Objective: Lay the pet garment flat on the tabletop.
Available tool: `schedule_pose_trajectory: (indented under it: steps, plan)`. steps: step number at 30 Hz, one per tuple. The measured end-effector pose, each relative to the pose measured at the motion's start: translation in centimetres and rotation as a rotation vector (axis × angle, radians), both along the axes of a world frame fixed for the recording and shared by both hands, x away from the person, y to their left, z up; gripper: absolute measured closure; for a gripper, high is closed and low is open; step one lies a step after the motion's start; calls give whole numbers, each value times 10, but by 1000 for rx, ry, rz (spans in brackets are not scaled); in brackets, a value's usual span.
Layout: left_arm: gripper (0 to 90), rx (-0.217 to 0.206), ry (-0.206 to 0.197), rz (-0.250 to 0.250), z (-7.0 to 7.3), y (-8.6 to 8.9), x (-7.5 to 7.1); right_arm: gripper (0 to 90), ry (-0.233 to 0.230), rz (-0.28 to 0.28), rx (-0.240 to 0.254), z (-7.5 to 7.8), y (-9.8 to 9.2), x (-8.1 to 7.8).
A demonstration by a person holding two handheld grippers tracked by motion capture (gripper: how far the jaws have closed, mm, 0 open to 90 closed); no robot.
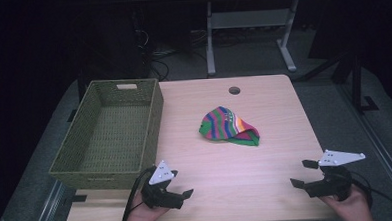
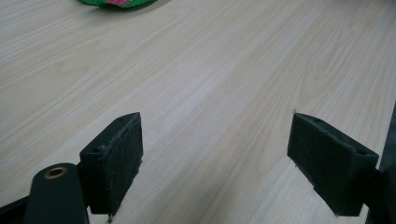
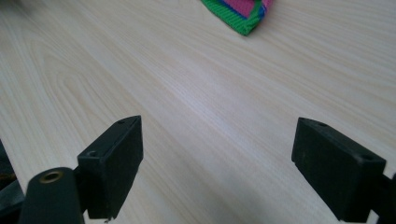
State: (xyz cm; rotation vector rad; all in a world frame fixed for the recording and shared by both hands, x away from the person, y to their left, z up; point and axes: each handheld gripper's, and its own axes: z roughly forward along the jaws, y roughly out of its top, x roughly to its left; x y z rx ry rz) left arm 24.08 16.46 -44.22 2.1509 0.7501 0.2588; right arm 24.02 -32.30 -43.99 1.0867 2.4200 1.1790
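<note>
Cloth: a striped knit cloth in green, pink, blue and orange lay crumpled near the middle of the table, well apart from both grippers; its edge showed at the top of the left gripper view and its green-hemmed corner at the top of the right gripper view.
Writing: a small pale mark sat on the cloth's upper part, too small to read; no other label could be made out.
Left gripper: the left gripper sat low at the near edge, jaws wide apart with bare wood between them.
Right gripper: the right gripper sat at the near right edge, jaws wide apart, nothing between them.
Basket: a green woven basket stood on the table's left side, just beyond the left gripper.
Table: the table was pale wood, with a round hole near its far edge.
</note>
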Motion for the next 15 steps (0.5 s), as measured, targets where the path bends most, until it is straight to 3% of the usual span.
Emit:
schedule_pose_trajectory:
  steps: [7,15]
  plan:
    - [179,0,4,-7,-2,-2,3,152,26,33,5,11,13,21]
    - [179,-1,-1,-23,-1,-2,1,148,58,93,-64,28,40,52]
